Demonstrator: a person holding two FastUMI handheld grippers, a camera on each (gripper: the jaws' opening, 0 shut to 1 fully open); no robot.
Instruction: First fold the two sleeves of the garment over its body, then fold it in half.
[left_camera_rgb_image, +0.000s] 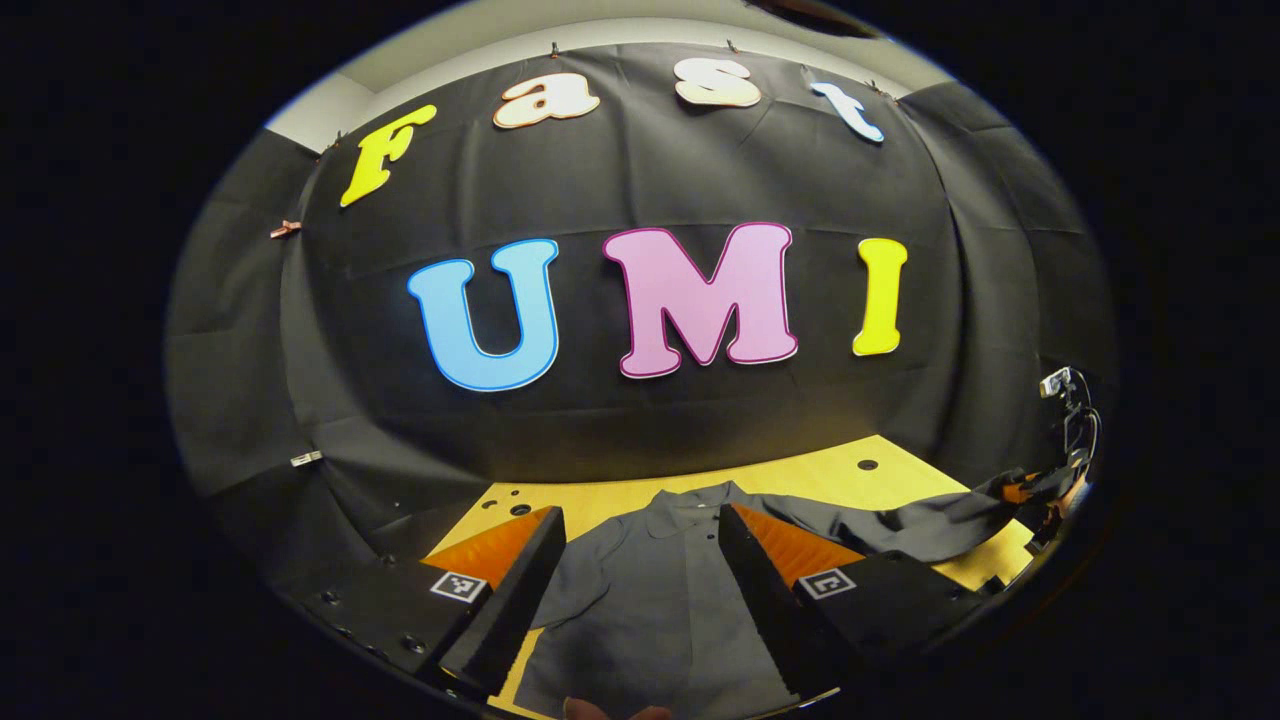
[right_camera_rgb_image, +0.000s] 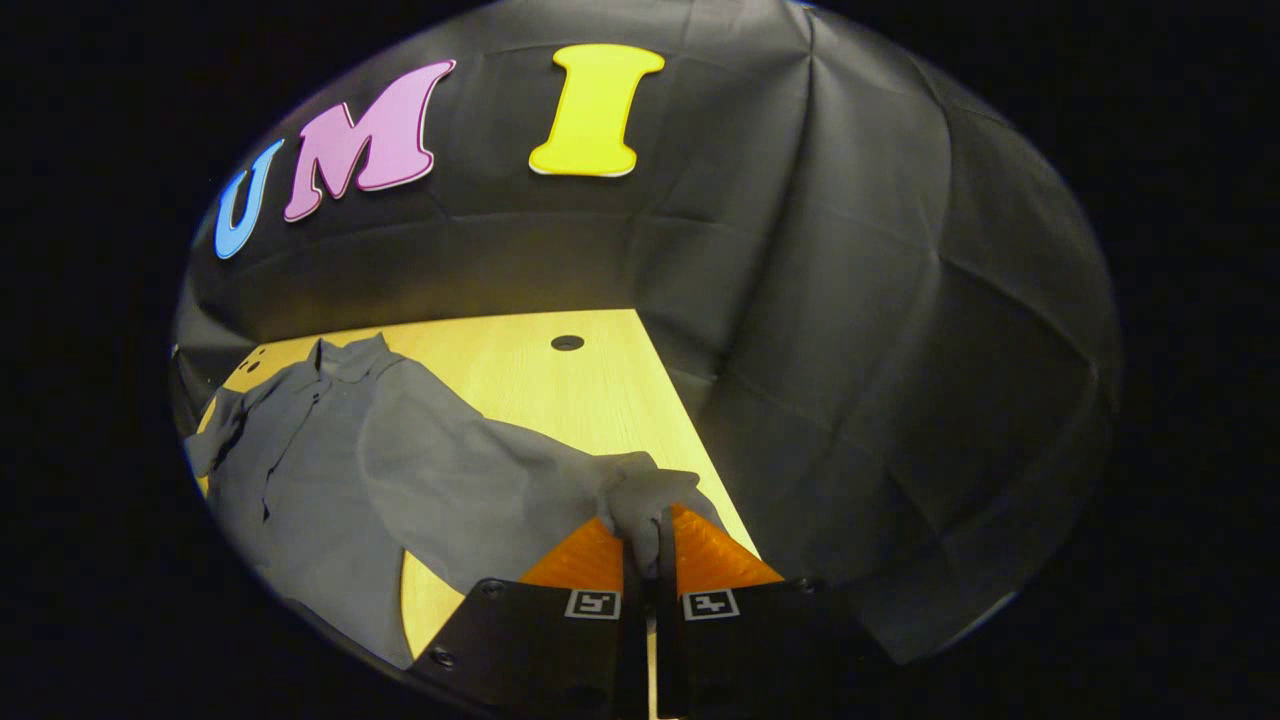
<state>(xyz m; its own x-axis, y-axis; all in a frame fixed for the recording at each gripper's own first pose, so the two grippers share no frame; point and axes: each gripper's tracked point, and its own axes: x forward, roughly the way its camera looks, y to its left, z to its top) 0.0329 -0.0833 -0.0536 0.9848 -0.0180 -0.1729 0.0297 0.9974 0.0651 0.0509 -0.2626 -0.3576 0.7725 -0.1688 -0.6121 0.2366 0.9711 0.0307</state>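
Note:
A grey button-up shirt (left_camera_rgb_image: 650, 590) lies face up on the wooden table (left_camera_rgb_image: 800, 480), collar (left_camera_rgb_image: 690, 500) toward the wall. My left gripper (left_camera_rgb_image: 640, 515) hovers open over the shirt's chest, one finger on each side of the button line. The shirt's right sleeve (left_camera_rgb_image: 920, 530) stretches out to the table's right edge, where the right gripper (left_camera_rgb_image: 1040, 492) holds its end. In the right gripper view, my right gripper (right_camera_rgb_image: 647, 530) is shut on the sleeve cuff (right_camera_rgb_image: 640, 495), lifted a little off the table. The sleeve (right_camera_rgb_image: 470, 470) runs back to the shirt body (right_camera_rgb_image: 300, 470).
Black cloth walls close in the table at the back and right (right_camera_rgb_image: 880, 400). Bare wood with a round hole (right_camera_rgb_image: 567, 342) lies beyond the sleeve. A small camera on a stand (left_camera_rgb_image: 1060, 385) sits at the far right. Several small holes (left_camera_rgb_image: 515, 505) mark the table's left back corner.

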